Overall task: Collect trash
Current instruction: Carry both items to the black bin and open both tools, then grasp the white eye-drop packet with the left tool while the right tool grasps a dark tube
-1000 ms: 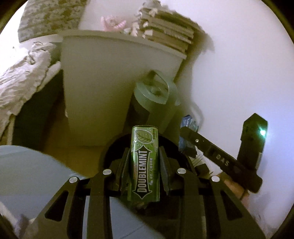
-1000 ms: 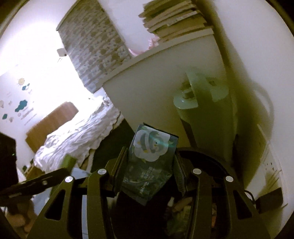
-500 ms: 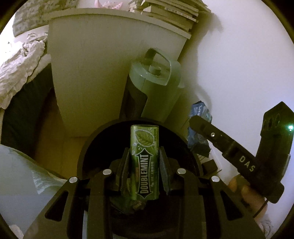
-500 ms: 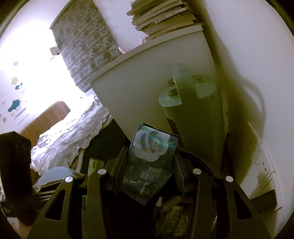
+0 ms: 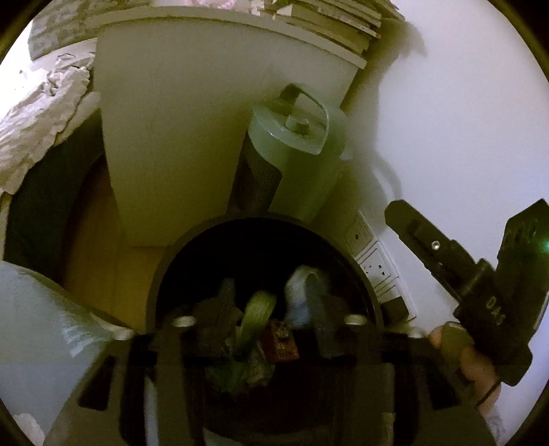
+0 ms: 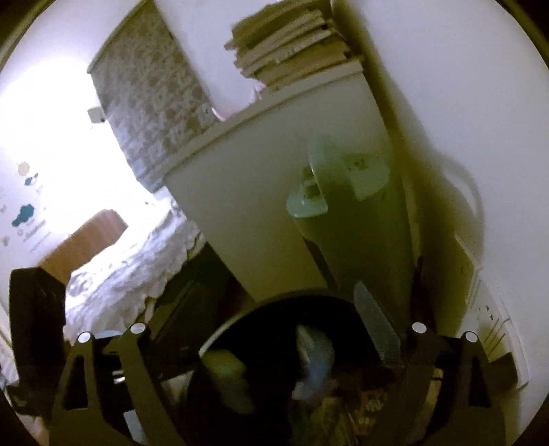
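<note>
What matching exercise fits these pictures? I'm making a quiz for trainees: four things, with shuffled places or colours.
Things:
1. stack of books
2. trash bin
3. wall sockets
4. grey appliance with handle

Matches:
a. beside the white cabinet, upright
b. black, trash inside
c. on top of the white cabinet
d. on the wall, right of the bin

Pairs: 1-c, 2-b, 3-d, 4-a

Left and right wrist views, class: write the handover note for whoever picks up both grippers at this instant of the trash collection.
Left gripper: open, empty, over the black bin.
Right gripper: open, empty, over the same bin.
Green gum pack and pale blue packet: both inside the bin's mouth, blurred, above the other rubbish.
Done: these two pieces are in the bin.
Left: lift both grippers clear and look for more trash; none shows outside the bin in these views.
</note>
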Demonstrator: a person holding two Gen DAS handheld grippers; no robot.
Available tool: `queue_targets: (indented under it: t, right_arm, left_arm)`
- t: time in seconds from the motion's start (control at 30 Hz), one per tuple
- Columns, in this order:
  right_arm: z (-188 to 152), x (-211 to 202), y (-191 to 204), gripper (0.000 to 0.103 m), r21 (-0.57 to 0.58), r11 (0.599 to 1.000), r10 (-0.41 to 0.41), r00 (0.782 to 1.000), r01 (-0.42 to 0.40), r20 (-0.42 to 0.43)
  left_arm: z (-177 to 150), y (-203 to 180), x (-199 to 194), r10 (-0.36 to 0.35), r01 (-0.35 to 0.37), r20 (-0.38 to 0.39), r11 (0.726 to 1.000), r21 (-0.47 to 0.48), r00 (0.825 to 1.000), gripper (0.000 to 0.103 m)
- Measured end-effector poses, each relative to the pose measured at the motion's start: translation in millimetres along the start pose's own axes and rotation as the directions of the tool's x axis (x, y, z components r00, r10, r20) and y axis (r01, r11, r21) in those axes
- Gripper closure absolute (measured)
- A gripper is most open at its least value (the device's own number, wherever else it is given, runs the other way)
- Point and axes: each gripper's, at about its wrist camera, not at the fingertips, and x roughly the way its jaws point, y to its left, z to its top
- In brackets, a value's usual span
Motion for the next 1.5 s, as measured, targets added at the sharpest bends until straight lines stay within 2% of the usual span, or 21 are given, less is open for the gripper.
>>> queue_targets:
  t: [0.03, 0.2, 0.3, 0.43, 0.53, 0.63, 0.7, 0.73, 0.77, 0.8, 0.87, 0.93, 0.97, 1.0, 1.1, 1.2, 1.3, 1.4, 1.47, 1.5]
  right_arm:
    - [0.1, -0.2, 0.0, 0.014, 0.0, 1.0, 0.0, 1.0, 0.0, 0.002]
    - [-3.0, 2.9, 1.3, 0.014, 0.009, 1.0, 0.003, 1.0, -0.003, -0.016]
    - [-8.1, 4.9, 6.5, 0.014, 0.007, 1.0, 0.021, 0.999, -0.021, -0.033]
    - [-19.1, 9.2, 21.9, 0.014, -0.015, 0.998, 0.067, 0.994, -0.069, -0.081]
    - [-30.2, 6.2, 44.1, 0.014, -0.058, 0.99, 0.12, 0.985, -0.128, -0.123]
    - [-42.7, -2.6, 75.9, 0.014, -0.108, 0.958, 0.242, 0.951, -0.266, -0.192]
    - [-52.7, -8.6, 104.8, 0.014, -0.171, 0.912, 0.321, 0.909, -0.373, -0.266]
    - [-60.3, -11.0, 127.3, 0.014, -0.213, 0.866, 0.372, 0.868, -0.452, -0.33]
    - [-66.4, -12.4, 145.6, 0.014, -0.252, 0.828, 0.392, 0.838, -0.501, -0.379]
    - [-76.7, -13.1, 173.3, 0.014, -0.321, 0.767, 0.392, 0.802, -0.556, -0.451]
    - [-94.1, -11.2, 215.5, 0.014, -0.424, 0.662, 0.353, 0.756, -0.619, -0.552]
    - [-109.9, -2.5, 255.3, 0.014, -0.48, 0.554, 0.307, 0.703, -0.68, -0.641]
    - [-113.7, 1.7, 266.9, 0.015, -0.49, 0.525, 0.293, 0.689, -0.696, -0.663]
    - [-120.4, 11.3, 285.5, 0.018, -0.506, 0.479, 0.265, 0.667, -0.718, -0.696]
    - [-136.8, 36.1, 318.0, 0.024, -0.533, 0.389, 0.19, 0.631, -0.752, -0.752]
    - [-154.1, 56.2, 338.4, 0.032, -0.552, 0.313, 0.122, 0.609, -0.773, -0.784]
    - [-169.3, 69.1, 358.2, 0.033, -0.553, 0.232, 0.083, 0.583, -0.8, -0.808]
    - [-179.0, 77.3, 362.5, 0.041, -0.556, 0.18, 0.034, 0.57, -0.811, -0.821]
    - [-180.2, 79.1, 368.4, 0.064, -0.521, 0.169, 0.038, 0.534, -0.837, -0.845]
    - [-181.0, 77.6, 371.3, 0.068, -0.517, 0.169, 0.033, 0.529, -0.839, -0.848]
  left_arm:
    - [-0.6, -0.6, -8.1, 0.005, -0.005, 0.017, 1.0, 0.002, 1.0, 0.04]
    - [-9.6, 2.7, -45.4, 0.012, -0.011, 0.058, 1.0, -0.008, 0.998, 0.039]
    - [-22.3, 16.0, -80.3, 0.047, -0.045, 0.099, 0.998, -0.032, 0.994, 0.034]
    - [-47.7, 53.0, -135.4, 0.15, -0.14, 0.15, 0.987, -0.076, 0.977, 0.029]
    - [-69.6, 92.4, -168.8, 0.25, -0.234, 0.153, 0.965, -0.116, 0.956, 0.028]
    - [-91.0, 138.2, -190.6, 0.329, -0.311, 0.117, 0.939, -0.144, 0.937, 0.028]
    - [-104.5, 167.5, -196.3, 0.351, -0.339, 0.068, 0.93, -0.142, 0.934, 0.028]
    - [-109.0, 178.8, -195.4, 0.354, -0.345, 0.044, 0.928, -0.14, 0.934, 0.028]
    - [-113.4, 189.6, -195.4, 0.356, -0.35, 0.023, 0.926, -0.138, 0.934, 0.028]
    - [-117.6, 202.1, -193.3, 0.356, -0.354, -0.002, 0.926, -0.131, 0.934, 0.028]
    - [-121.2, 216.3, -191.3, 0.349, -0.348, -0.02, 0.929, -0.125, 0.937, 0.028]
    - [-123.1, 226.9, -189.2, 0.324, -0.324, -0.025, 0.938, -0.121, 0.946, 0.029]
    - [-124.4, 228.8, -188.3, 0.314, -0.314, -0.022, 0.942, -0.114, 0.949, 0.029]
    - [-126.3, 231.3, -188.3, 0.303, -0.303, -0.02, 0.947, -0.103, 0.953, 0.031]
    - [-128.1, 234.0, -179.1, 0.266, -0.268, -0.041, 0.961, -0.061, 0.963, 0.044]
    - [-127.2, 231.5, -175.6, 0.26, -0.26, -0.018, 0.966, -0.008, 0.966, 0.05]
    - [-128.9, 233.5, -174.7, 0.244, -0.244, -0.003, 0.97, 0.002, 0.97, 0.052]
    - [-130.0, 236.0, -179.2, 0.23, -0.23, 0.009, 0.973, -0.013, 0.973, 0.054]
    - [-130.1, 235.4, -184.6, 0.231, -0.231, 0.031, 0.973, -0.024, 0.972, 0.061]
    - [-129.5, 236.7, -187.4, 0.226, -0.224, 0.044, 0.974, -0.038, 0.973, 0.067]
